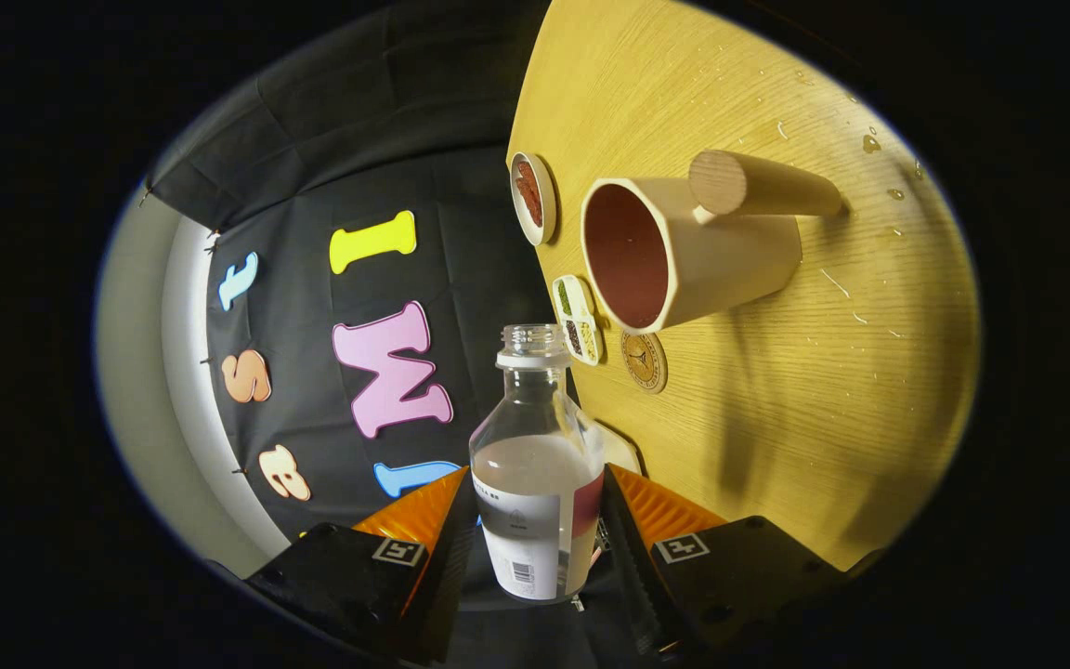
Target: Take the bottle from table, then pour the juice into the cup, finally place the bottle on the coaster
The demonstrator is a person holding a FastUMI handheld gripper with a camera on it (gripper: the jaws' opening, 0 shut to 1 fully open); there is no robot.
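Observation:
My gripper (537, 525) is shut on a clear bottle (535, 455), both fingers pressing its labelled body. The bottle has no cap and is partly filled with pale whitish juice. The whole view is rolled sideways, so the wooden table (776, 390) stands on edge beyond the bottle's mouth. On it sits a beige cup (684, 255) with a reddish-brown inside and a round wooden handle (758, 184); its open mouth faces the bottle's side. A small round brown coaster (644, 360) lies on the table between the cup and the bottle's neck.
A round dish (532, 197) with reddish contents and a small rectangular tray (577, 319) of several compartments lie near the table's edge beside the cup. Droplets speckle the table past the cup. A white item (621, 449) peeks from behind the bottle.

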